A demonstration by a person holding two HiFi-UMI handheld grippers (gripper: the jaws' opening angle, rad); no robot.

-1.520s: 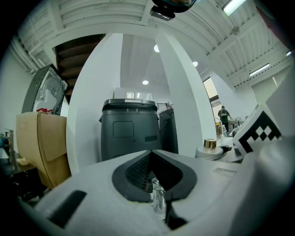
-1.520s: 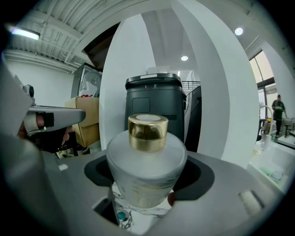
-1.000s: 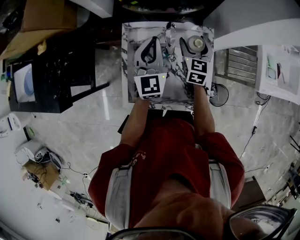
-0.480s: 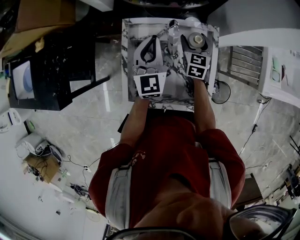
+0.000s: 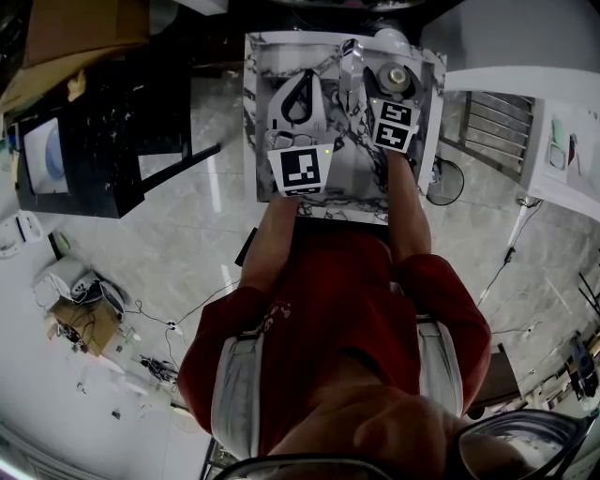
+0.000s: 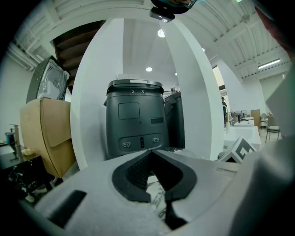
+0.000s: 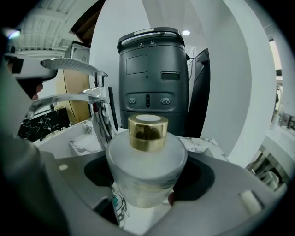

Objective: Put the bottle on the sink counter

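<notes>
A frosted white bottle (image 7: 146, 154) with a gold cap stands upright between the jaws of my right gripper (image 7: 150, 179), which is shut on it. In the head view that bottle (image 5: 397, 79) is over the far right of the marble sink counter (image 5: 267, 66), just right of the chrome faucet (image 5: 348, 64). I cannot tell whether its base touches the counter. My left gripper (image 5: 305, 81) hovers over the counter's left half, its fingertips touching and nothing between them; the left gripper view shows the same shut jaws (image 6: 150, 155).
A dark grey appliance (image 7: 152, 76) stands behind the counter, also in the left gripper view (image 6: 135, 119). The faucet spout (image 7: 73, 97) reaches across at the left of the bottle. A black table (image 5: 103, 131) and cardboard box (image 5: 80, 28) lie to the left.
My right gripper has carried the bottle a little farther toward the back right of the counter. The left gripper has stayed where it was.
</notes>
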